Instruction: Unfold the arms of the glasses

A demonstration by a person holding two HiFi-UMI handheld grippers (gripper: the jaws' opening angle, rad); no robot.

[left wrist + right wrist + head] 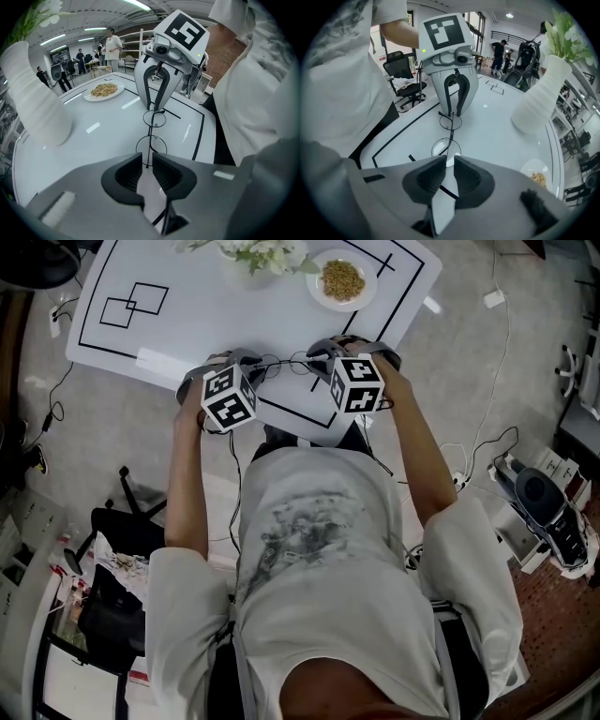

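Thin black wire glasses with round lenses (151,149) hang just above the white table (93,140), stretched between the two grippers. My left gripper (146,162) is shut on the near end of the frame, its pads almost together on the thin wire. In the right gripper view the same glasses (446,148) run away from my right gripper (450,162), whose pads pinch the frame's other end. Each gripper faces the other: the right gripper (156,108) shows at the glasses' far end in the left gripper view. In the head view both marker cubes sit side by side at the table's near edge.
A white ribbed vase (539,98) with green and white flowers stands beyond the glasses. A plate of food (342,280) sits at the far side of the table. Black lines mark the tabletop (187,334). A black office chair (405,79) and several people stand in the room.
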